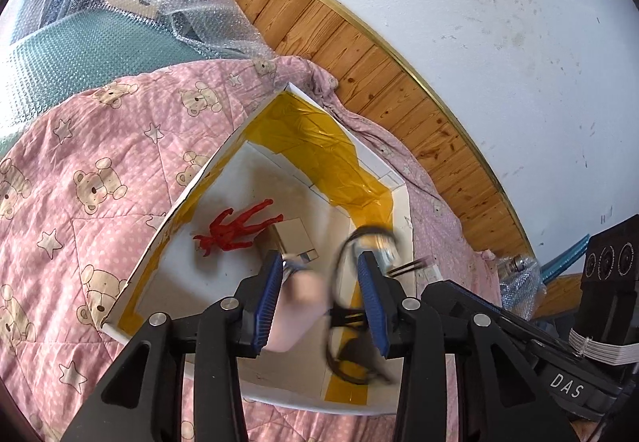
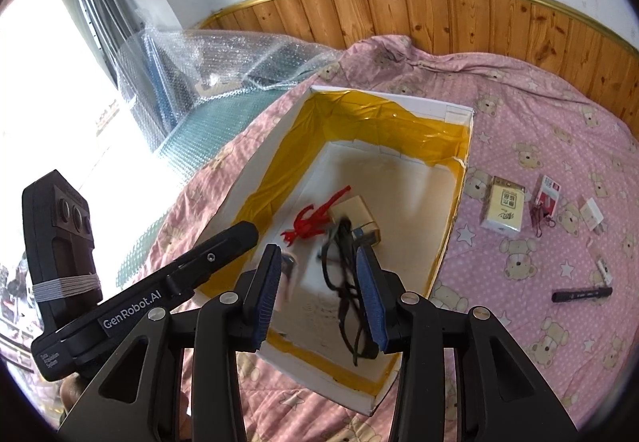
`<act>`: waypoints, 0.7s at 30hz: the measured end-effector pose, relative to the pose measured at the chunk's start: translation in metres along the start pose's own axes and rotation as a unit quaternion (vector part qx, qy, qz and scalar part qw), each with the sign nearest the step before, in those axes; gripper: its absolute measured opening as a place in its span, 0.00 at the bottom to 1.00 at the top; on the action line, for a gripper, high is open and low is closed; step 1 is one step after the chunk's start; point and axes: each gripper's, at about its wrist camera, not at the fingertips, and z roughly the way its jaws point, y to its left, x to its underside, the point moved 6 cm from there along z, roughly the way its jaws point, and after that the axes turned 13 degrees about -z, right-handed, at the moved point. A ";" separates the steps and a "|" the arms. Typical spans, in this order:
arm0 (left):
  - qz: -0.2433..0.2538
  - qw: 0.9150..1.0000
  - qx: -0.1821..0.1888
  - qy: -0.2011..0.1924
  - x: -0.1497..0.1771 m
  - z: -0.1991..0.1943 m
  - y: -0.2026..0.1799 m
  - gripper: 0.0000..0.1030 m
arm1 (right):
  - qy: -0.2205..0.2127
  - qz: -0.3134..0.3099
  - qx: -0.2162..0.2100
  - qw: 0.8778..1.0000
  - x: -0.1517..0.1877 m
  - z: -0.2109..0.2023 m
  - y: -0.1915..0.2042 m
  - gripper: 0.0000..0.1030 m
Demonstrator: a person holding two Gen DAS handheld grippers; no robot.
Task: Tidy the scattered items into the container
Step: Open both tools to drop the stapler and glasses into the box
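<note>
Both grippers, left point(image 1: 323, 298) and right point(image 2: 321, 294), spread wide over white box point(image 2: 255, 158) | blurred black cable point(image 2: 347, 282) and pink item point(image 1: 297, 314) between fingers, ungripped | red figure point(image 2: 309, 224) in box

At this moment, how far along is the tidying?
Partly done. The red toy figure and a tan block already lie in the white box. A blurred black cord shows over the box between open claws; I cannot tell whether it is falling. On the quilt remain a yellow packet, a red packet, a white block and a black pen.
</note>
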 end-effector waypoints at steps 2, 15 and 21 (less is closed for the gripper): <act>-0.001 1.000 -0.001 0.000 -0.002 0.000 0.001 0.40 | 0.001 0.002 0.000 1.000 0.000 0.002 0.000 0.40; -0.018 1.000 -0.008 -0.011 -0.012 -0.007 0.014 0.40 | 0.002 0.013 -0.006 1.000 0.004 0.000 -0.001 0.40; -0.024 1.000 -0.007 -0.018 -0.018 -0.016 0.014 0.40 | -0.005 0.026 -0.011 1.000 0.008 -0.007 -0.005 0.40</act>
